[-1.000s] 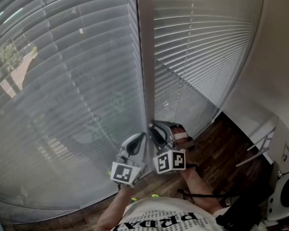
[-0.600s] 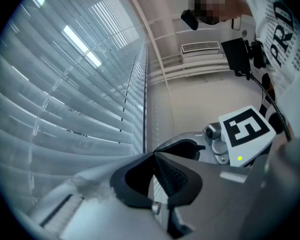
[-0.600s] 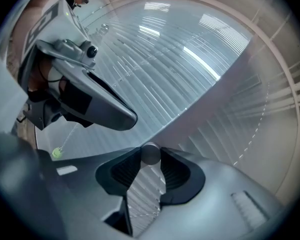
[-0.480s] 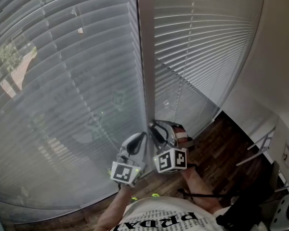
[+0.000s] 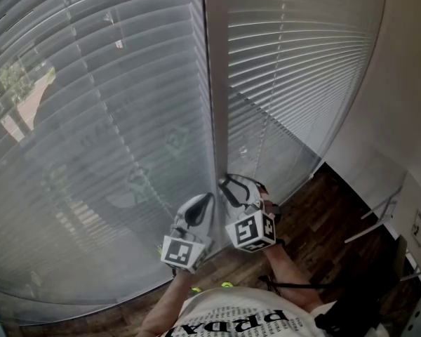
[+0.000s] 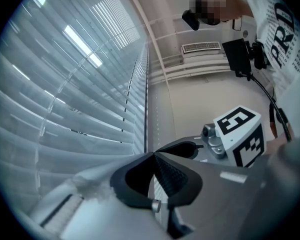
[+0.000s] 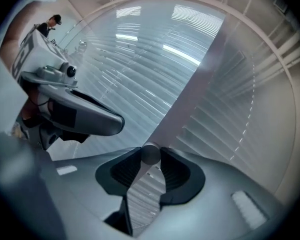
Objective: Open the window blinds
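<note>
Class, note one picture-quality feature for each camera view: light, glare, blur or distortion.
Head view: the straight blinds bow into curves, and daylight shows through at the left. Left gripper view: dark rounded corners, with bright glare strips on the blinds. Right gripper view: the same fisheye bend, glare strips near the top, and the near rod soft-edged.

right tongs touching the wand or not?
Touching. Right gripper view: the wand sits between the right tongs, which are clamped on its round end from both sides, with no gap showing.
</note>
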`<state>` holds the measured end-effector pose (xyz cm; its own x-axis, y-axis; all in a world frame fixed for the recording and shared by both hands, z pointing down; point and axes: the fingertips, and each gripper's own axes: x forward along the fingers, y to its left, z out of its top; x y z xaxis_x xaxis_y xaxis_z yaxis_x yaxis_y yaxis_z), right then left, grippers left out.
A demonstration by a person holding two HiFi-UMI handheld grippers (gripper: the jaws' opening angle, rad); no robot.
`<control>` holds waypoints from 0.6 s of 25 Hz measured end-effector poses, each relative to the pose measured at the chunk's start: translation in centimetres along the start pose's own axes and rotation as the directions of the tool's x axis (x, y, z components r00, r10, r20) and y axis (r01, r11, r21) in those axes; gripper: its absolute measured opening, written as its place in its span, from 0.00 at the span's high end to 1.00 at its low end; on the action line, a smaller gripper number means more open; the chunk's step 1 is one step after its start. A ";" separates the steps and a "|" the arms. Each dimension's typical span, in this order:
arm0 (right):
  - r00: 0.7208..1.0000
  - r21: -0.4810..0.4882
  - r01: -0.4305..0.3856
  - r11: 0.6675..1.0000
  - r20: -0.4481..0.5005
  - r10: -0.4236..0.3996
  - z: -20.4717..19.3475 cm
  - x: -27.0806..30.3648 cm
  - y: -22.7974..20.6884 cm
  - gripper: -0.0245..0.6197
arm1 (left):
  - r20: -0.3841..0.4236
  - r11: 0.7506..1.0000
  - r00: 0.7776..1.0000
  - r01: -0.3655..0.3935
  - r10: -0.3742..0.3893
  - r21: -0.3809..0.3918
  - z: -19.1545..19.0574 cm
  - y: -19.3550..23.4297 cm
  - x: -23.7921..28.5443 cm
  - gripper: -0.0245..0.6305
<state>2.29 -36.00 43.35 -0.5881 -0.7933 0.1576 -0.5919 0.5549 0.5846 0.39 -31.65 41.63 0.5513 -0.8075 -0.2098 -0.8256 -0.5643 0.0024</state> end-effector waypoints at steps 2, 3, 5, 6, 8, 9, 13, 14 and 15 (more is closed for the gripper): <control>1.000 0.047 -0.007 0.999 0.005 0.007 0.0 0.0 0.0 0.76 | -0.010 1.000 1.000 0.002 -0.002 0.008 -0.2 0.1 -0.1 0.97; 1.000 0.064 -0.009 0.998 0.005 0.008 0.0 0.0 0.0 0.76 | -0.009 1.000 1.000 0.002 -0.002 0.004 -0.1 0.0 -0.2 0.97; 1.000 0.093 -0.011 0.996 0.004 0.011 0.0 0.0 -0.1 0.76 | -0.004 1.000 1.000 0.001 -0.001 -0.009 0.1 0.0 -0.2 0.97; 1.000 0.117 -0.014 0.993 0.005 0.014 -0.1 0.0 -0.1 0.76 | -0.002 1.000 1.000 0.002 -0.002 -0.011 0.1 0.0 -0.2 0.97; 1.000 0.176 -0.024 0.984 0.013 0.022 -0.1 0.0 -0.1 0.76 | -0.002 1.000 1.000 0.004 -0.004 -0.010 0.2 0.0 -0.2 0.97; 1.000 0.199 -0.027 0.980 0.018 0.024 -0.1 0.0 -0.1 0.76 | -0.002 1.000 1.000 0.005 -0.005 -0.010 0.2 0.0 -0.3 0.97; 1.000 0.272 -0.028 0.962 0.022 0.023 -0.3 0.1 -0.2 0.76 | -0.001 1.000 1.000 0.006 -0.006 -0.010 0.2 0.1 -0.4 0.97; 0.999 0.295 -0.029 0.955 0.023 0.023 -0.4 0.1 -0.3 0.76 | -0.002 1.000 1.000 0.007 -0.007 -0.008 0.2 0.1 -0.4 0.97; 0.999 0.320 -0.032 0.947 0.025 0.025 -0.4 0.1 -0.3 0.76 | -0.003 1.000 1.000 0.009 -0.009 -0.007 0.1 0.1 -0.4 0.97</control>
<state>2.65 -36.34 43.51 -0.6165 -0.7725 0.1523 -0.7180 0.6309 0.2939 0.06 -31.40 41.58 0.5589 -0.8030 -0.2070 -0.8198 -0.5726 0.0077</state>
